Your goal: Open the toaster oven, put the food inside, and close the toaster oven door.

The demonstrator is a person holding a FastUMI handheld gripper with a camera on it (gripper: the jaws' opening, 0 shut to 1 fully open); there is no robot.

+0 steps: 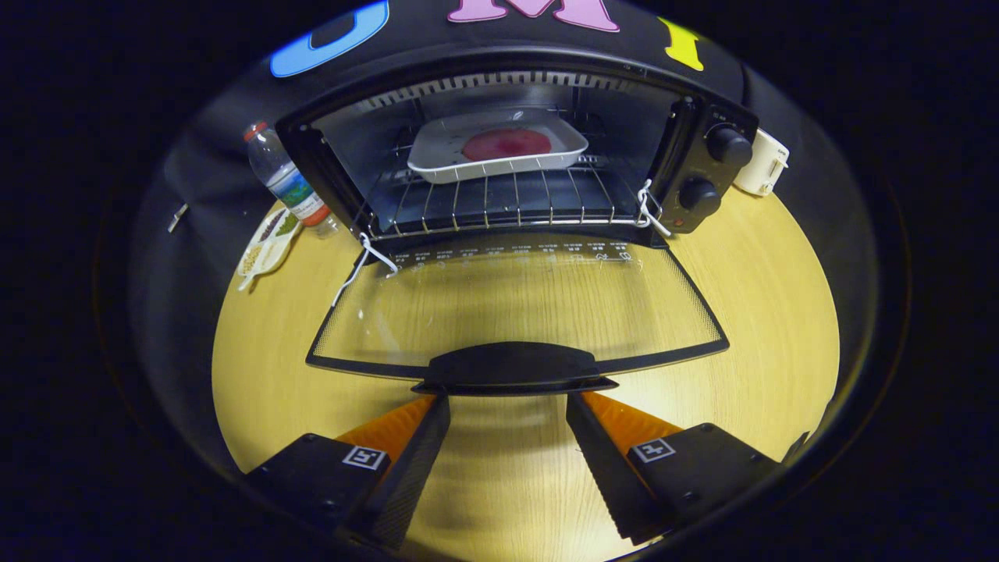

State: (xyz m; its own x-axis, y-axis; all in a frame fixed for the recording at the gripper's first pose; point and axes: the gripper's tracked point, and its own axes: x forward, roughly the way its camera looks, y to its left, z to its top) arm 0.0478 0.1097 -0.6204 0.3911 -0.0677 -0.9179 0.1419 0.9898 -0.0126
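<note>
The tongs are held released, spread apart over the wooden bench, their tips just short of the door handle, one to each side. The glass door is folded down flat just ahead of them. Beyond it, inside the toaster oven, a white tray with a round red food is seen on the wire rack. A water bottle is seen beyond-left.

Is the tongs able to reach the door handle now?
Probably yes: the tongs stand open, fingertips just short of the door handle, with bare table around and nothing in between.
</note>
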